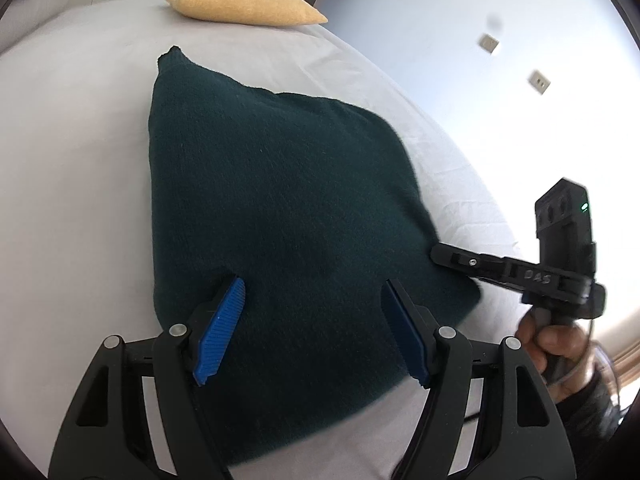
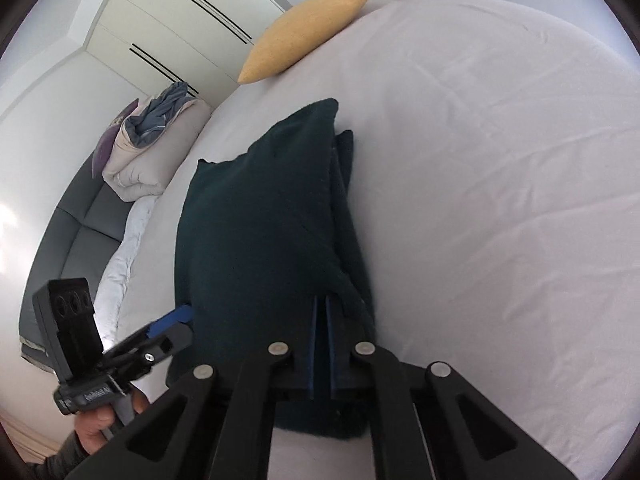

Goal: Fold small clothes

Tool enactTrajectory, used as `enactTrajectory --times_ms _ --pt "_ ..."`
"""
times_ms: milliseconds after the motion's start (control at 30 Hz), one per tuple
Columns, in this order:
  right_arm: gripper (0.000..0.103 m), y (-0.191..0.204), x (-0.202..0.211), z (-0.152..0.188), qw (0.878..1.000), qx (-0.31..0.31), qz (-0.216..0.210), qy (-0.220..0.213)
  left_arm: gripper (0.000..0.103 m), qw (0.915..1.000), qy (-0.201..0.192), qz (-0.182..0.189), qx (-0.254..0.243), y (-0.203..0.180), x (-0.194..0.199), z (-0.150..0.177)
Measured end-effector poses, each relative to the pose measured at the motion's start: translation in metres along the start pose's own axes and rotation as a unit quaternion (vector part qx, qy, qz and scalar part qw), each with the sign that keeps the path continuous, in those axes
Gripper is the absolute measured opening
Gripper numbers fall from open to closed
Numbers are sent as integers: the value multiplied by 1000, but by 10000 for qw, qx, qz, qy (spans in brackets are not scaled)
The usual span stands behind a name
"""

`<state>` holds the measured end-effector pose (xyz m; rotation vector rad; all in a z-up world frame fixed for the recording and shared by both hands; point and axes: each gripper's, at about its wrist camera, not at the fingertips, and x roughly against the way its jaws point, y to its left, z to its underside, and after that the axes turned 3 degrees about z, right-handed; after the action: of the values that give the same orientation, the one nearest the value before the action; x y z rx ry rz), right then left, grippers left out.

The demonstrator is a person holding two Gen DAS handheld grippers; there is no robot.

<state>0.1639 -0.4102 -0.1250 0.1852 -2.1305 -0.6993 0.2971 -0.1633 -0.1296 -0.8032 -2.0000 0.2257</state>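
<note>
Only a dark green garment (image 1: 280, 208) on bed (image 1: 80, 160).

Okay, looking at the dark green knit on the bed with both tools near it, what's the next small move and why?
Probably lift the right tool slightly and carry the edge it pinches across. Its blue pads are shut on the near right edge of the folded dark green knitted garment, which lies on the white bed sheet. The left tool hovers open over the near part, gripping nothing, so it could press the cloth down.
</note>
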Motion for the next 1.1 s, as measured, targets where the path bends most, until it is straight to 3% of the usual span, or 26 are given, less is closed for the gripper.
enactTrajectory --times_ms 100,167,233,367,467,767,833,900,1100 --pt "14 4 21 2 9997 19 44 -223 70 9988 -364 85 301 9 28 2" --pt "45 2 33 -5 9992 -37 100 -385 73 9964 -780 -27 345 17 48 0" --pt "58 0 39 -13 9988 -111 -5 -478 83 9939 -968 -151 509 29 56 -9" --pt "58 9 30 -31 9992 -17 -91 -388 83 9914 -846 -119 987 60 47 -22" --pt "59 11 14 -42 9998 -49 -26 -200 83 9884 -417 20 1459 84 22 -29" --pt "58 -7 -44 -63 9968 -575 -250 499 82 9824 282 369 1810 116 -28 -60" --pt "58 -8 -48 -66 9960 -663 -315 502 73 9853 444 259 1632 111 -34 -67" --pt "58 -6 -51 -68 9956 -690 -357 523 63 9845 570 394 1614 107 -38 -69" --pt "50 7 -66 -69 9961 -516 -134 702 53 9854 661 111 1565 94 -41 -70"
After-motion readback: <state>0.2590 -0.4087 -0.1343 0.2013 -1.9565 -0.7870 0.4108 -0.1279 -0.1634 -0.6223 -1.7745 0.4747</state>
